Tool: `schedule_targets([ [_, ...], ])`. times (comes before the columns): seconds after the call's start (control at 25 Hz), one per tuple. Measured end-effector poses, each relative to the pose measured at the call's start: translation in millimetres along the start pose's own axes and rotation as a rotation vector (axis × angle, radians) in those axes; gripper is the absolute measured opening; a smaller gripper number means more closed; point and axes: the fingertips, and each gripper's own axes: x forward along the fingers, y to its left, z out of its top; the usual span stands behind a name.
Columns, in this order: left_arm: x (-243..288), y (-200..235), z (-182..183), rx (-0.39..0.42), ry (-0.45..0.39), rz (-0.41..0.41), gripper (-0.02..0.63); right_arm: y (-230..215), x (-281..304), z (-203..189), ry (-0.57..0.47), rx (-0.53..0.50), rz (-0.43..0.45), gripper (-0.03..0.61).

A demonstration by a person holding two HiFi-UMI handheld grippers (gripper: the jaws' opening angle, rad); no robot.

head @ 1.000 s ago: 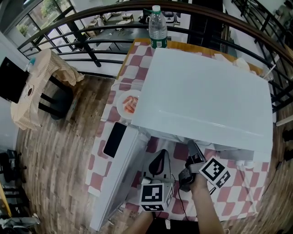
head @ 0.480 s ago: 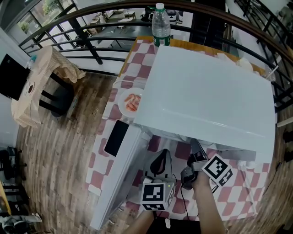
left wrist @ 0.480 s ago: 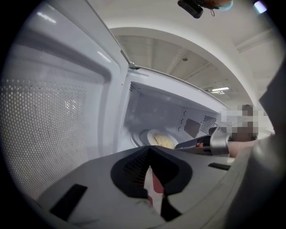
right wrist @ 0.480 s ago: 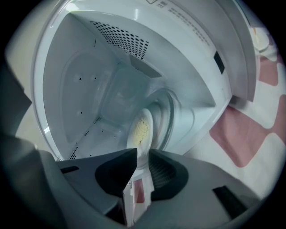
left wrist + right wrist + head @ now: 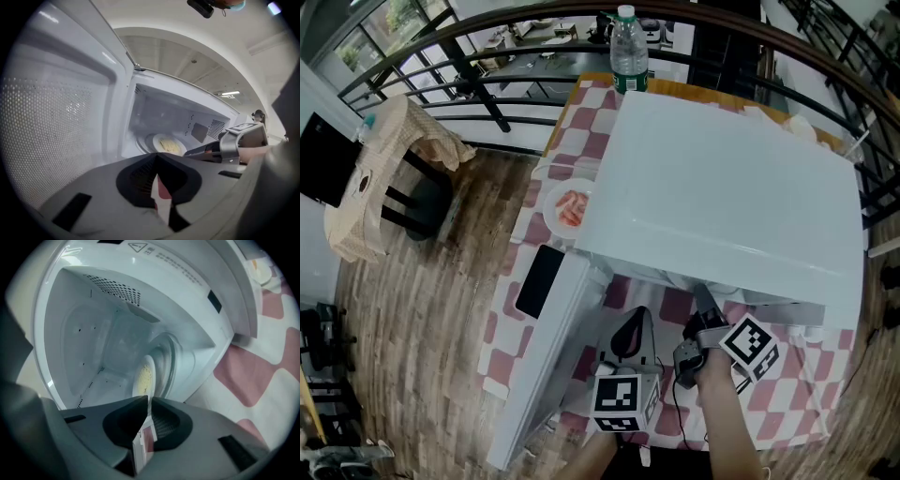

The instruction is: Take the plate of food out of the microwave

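The white microwave (image 5: 722, 187) stands on the checked table with its door (image 5: 548, 347) swung open to the left. Inside, on the turntable, lies a white plate of yellow food (image 5: 144, 375), which the left gripper view also catches as a plate (image 5: 166, 144). My right gripper (image 5: 149, 400) reaches into the opening. Its jaws have just been closing, and they now pinch the plate's near rim. My left gripper (image 5: 157, 155) hangs shut and empty in front of the opening, beside the door. In the head view the microwave's top hides the right jaws.
A second plate with reddish food (image 5: 567, 208) sits on the table left of the microwave. A water bottle (image 5: 629, 52) stands behind it. A chair draped in cloth (image 5: 394, 169) and a railing (image 5: 487, 66) lie beyond the table's left edge.
Both grippers stay where they were in front of the microwave. Only the head view has shifted slightly.
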Motion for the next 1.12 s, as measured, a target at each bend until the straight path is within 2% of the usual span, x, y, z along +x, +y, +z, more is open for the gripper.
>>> schedule_targets([
  [0.4,1,-14,-16,-0.056,0.05,-0.051,0.009,-1,-23,-8,0.002,0.027,0.005,0.018],
  [0.52,1,-17,-18,-0.05,0.055,-0.052,0.009,-3,-30,-9,0.002,0.021,0.013,0.018],
  [0.68,4,-22,-20,-0.045,0.064,-0.066,0.011,-14,-45,-8,0.001,0.008,-0.058,0.018],
  [0.8,8,-26,-20,-0.054,0.072,-0.08,0.016,-10,-45,-6,-0.006,0.016,0.001,0.018],
  [1.0,17,-29,-22,-0.153,0.08,-0.108,0.054,-16,-53,-7,-0.007,0.007,-0.013,0.018],
  [1.12,25,-31,-24,-0.256,0.09,-0.125,0.13,-16,-55,-6,-0.009,-0.014,-0.001,0.02],
])
